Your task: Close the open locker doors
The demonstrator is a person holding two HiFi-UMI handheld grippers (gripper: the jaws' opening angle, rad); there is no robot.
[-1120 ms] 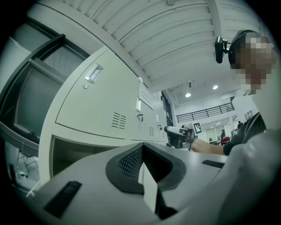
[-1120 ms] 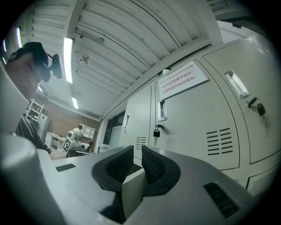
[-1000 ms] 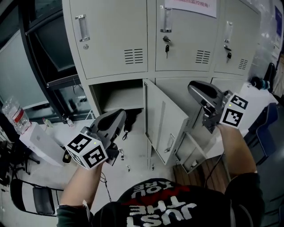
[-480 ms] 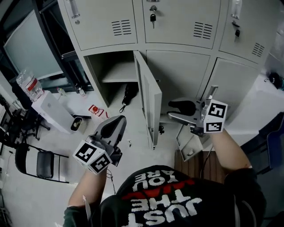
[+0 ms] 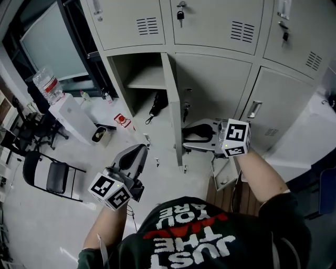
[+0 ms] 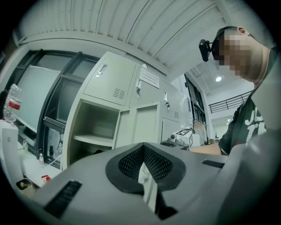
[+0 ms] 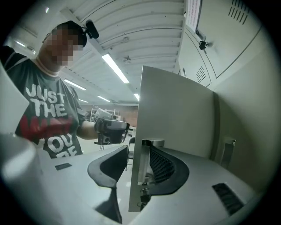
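Note:
A bank of pale grey lockers fills the top of the head view. One lower compartment stands open, and its door swings out toward me, seen edge-on. My right gripper lies level at that door. Its jaws have just been opening, and they are open with the door's free edge and handle between them. My left gripper hangs low to the left of the door, shut and holding nothing.
A black folded item hangs in the open compartment. On the floor at the left are a white box, a water bottle, a folding chair and small litter. Keys hang in the closed upper lockers. A low panel leans by my right arm.
Both grippers have come down. The right one has tipped from raised to level, moved left to the door and opened its jaws around the edge. The left one stays shut.

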